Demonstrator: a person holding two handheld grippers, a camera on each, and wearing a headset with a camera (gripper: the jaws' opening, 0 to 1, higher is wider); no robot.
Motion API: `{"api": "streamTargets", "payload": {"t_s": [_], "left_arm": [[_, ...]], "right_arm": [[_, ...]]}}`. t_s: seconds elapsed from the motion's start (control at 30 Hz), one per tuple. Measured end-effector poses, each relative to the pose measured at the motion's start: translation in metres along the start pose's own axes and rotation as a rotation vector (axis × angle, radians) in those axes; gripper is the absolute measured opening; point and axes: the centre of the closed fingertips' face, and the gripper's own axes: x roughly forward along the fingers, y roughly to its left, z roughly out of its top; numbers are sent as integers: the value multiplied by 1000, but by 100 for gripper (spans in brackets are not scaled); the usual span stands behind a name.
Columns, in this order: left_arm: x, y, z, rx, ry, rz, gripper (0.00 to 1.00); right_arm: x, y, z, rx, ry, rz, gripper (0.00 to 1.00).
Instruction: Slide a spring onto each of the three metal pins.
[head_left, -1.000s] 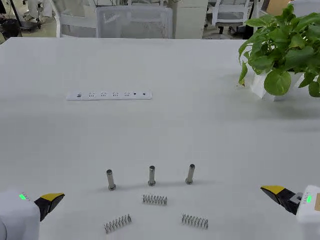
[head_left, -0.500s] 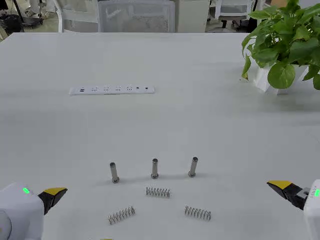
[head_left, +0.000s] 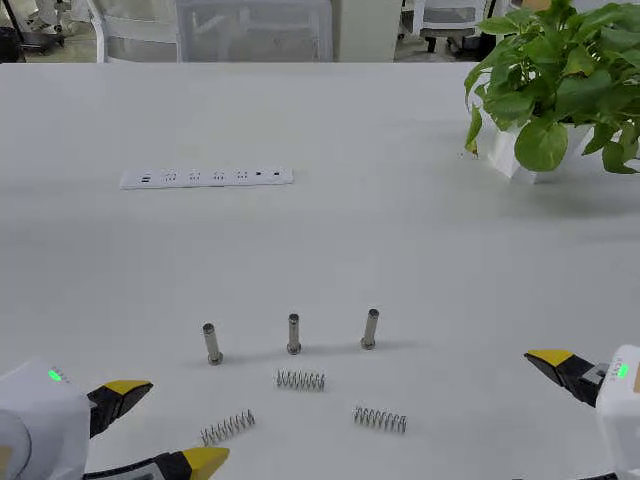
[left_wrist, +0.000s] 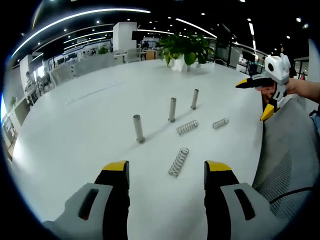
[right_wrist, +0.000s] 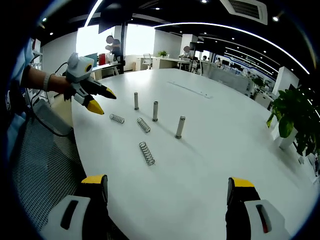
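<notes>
Springs (head_left: 300, 380) are lying loose, all three pins (head_left: 293, 334) standing bare; I'm holding both pairs of fingers (left_wrist: 116, 170) wide.

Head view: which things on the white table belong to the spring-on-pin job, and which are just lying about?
Job: left upright grey metal pin, middle pin, right pin; left loose steel coil spring, middle spring, right spring.
Lying about: flat white power strip; leafy green potted plant.
</notes>
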Motion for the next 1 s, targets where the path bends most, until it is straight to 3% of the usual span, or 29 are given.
{"api": "streamTargets", "payload": {"t_s": [0.2, 0.6, 1.0], "left_arm": [[12, 1, -8, 29, 36, -19, 42], [23, -11, -16, 115, 97, -93, 23], [27, -15, -23, 157, 137, -129, 11]], "right_arm": [[-1, 0, -2, 15, 1, -6, 100], [-4, 2, -5, 27, 4, -16, 100], [-6, 2, -6, 35, 3, -21, 100]]}}
